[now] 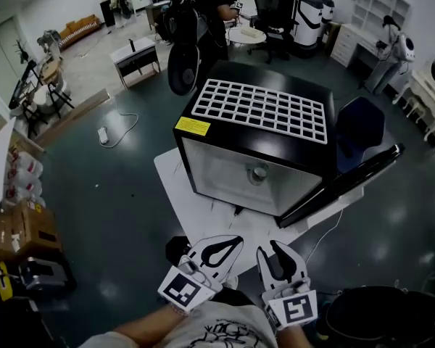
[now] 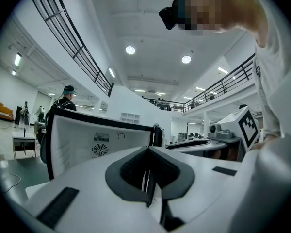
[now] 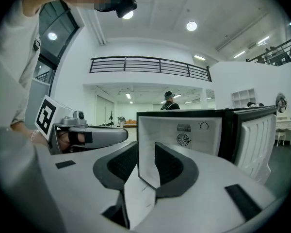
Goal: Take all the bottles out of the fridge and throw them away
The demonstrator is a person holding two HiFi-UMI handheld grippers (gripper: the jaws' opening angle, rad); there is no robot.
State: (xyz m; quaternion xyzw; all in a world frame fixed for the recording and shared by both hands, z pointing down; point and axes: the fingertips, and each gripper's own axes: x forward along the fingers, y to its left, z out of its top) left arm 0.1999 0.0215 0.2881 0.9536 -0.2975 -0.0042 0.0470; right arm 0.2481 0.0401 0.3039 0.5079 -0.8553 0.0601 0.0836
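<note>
A small black fridge (image 1: pixel 254 114) stands on the floor ahead with its door (image 1: pixel 348 183) swung open to the right. Its white inside (image 1: pixel 228 172) shows no bottle, only a round knob on the back wall. My left gripper (image 1: pixel 238 241) hangs low in front of it with its jaws together and nothing in them. To its right my right gripper (image 1: pixel 268 246) is open and empty. The left gripper view shows the fridge (image 2: pixel 87 140) beyond the shut left gripper (image 2: pixel 148 152). Through the gap of the right gripper (image 3: pixel 146 152), the right gripper view shows the fridge (image 3: pixel 184 130).
A white mat (image 1: pixel 172 183) lies under the fridge and a white grid (image 1: pixel 264 107) lies on top of it. A blue chair (image 1: pixel 359 125) stands behind the door. A dark bulky shape (image 1: pixel 384 314) sits at my lower right. Boxes (image 1: pixel 22 230) are stacked at the left, and people stand at the back.
</note>
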